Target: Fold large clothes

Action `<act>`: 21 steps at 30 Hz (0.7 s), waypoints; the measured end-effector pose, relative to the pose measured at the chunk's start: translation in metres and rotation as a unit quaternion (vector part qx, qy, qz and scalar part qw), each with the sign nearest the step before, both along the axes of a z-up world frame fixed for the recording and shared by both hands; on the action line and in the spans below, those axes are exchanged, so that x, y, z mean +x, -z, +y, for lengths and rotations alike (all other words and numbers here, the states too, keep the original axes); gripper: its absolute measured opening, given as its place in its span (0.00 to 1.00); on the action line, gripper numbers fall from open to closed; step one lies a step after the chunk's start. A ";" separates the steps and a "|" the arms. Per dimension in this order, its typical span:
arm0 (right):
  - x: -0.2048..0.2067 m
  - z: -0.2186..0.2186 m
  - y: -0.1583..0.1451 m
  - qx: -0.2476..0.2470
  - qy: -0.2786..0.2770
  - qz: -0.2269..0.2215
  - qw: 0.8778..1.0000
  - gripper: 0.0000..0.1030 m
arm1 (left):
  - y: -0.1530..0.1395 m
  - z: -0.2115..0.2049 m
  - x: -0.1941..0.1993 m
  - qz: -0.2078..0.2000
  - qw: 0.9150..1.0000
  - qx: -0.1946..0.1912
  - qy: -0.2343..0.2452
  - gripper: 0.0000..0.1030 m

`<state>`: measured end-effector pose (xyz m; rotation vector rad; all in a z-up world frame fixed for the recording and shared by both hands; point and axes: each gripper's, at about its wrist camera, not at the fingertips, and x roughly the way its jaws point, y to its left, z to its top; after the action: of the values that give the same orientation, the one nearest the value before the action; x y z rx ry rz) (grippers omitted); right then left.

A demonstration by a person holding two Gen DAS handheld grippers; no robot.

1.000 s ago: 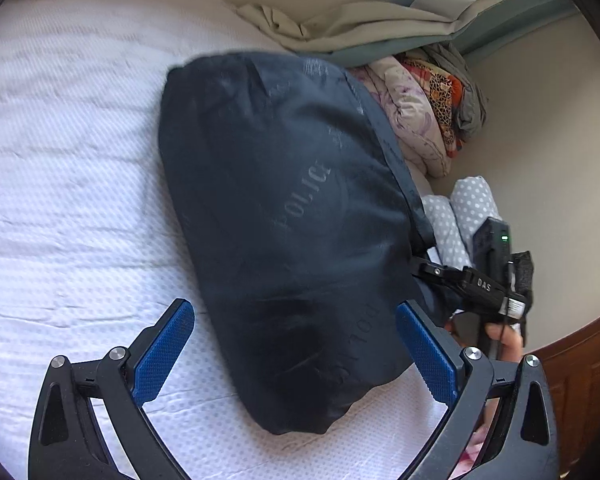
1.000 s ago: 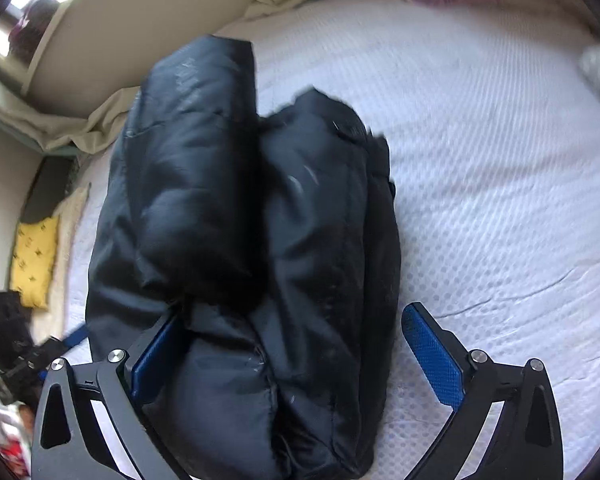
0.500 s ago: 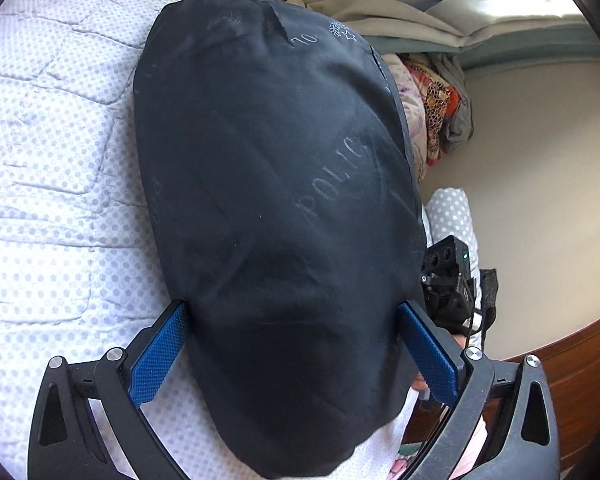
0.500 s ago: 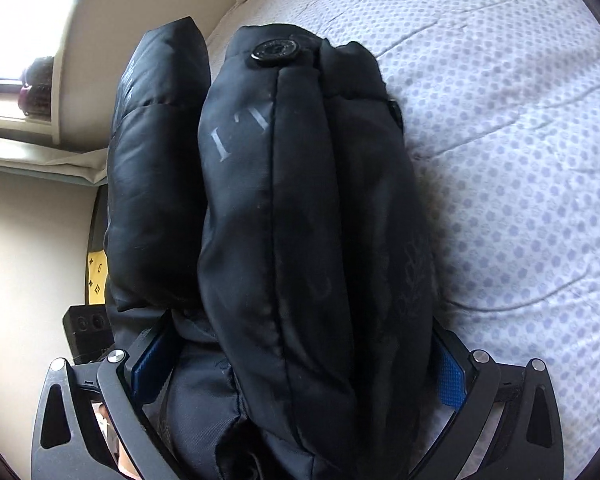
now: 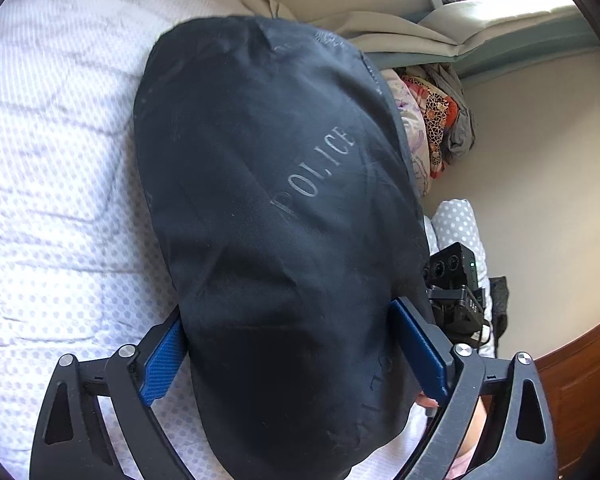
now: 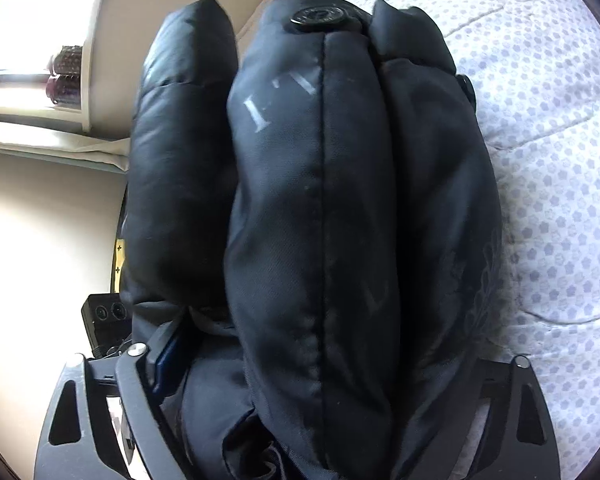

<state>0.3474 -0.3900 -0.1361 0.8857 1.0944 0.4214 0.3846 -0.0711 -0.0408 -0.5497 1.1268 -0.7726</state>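
While on the bed (image 5: 52, 160), folded jacket (image 5: 284, 208) between both tongs, left (image 5: 292, 356) and right (image 6: 332, 364) clamped on it.

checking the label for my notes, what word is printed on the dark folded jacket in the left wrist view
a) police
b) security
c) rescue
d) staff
a, since the faded pale lettering across the dark jacket reads POLICE in the left wrist view, with the left gripper straddling the bundle on the white bedspread.
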 end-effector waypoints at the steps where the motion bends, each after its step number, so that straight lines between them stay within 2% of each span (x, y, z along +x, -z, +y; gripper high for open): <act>1: 0.000 0.002 -0.002 -0.002 -0.002 -0.003 1.000 0.81 | -0.003 0.002 0.000 -0.005 1.000 0.002 -0.002 0.93; 6: -0.007 0.010 -0.020 -0.013 -0.012 -0.024 1.000 0.73 | -0.017 0.014 0.000 -0.022 1.000 0.006 -0.021 0.92; 14: -0.017 0.036 -0.046 -0.020 -0.035 -0.065 0.997 0.72 | -0.051 0.041 -0.016 -0.073 0.996 0.026 -0.040 0.92; 21: -0.028 0.060 -0.072 -0.041 -0.055 -0.116 0.991 0.71 | -0.074 0.074 -0.031 -0.099 0.993 0.039 -0.059 0.92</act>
<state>0.3189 -0.3296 -0.0642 0.6867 0.9404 0.5528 0.3540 0.0034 0.0330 -0.4579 0.9293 -0.6626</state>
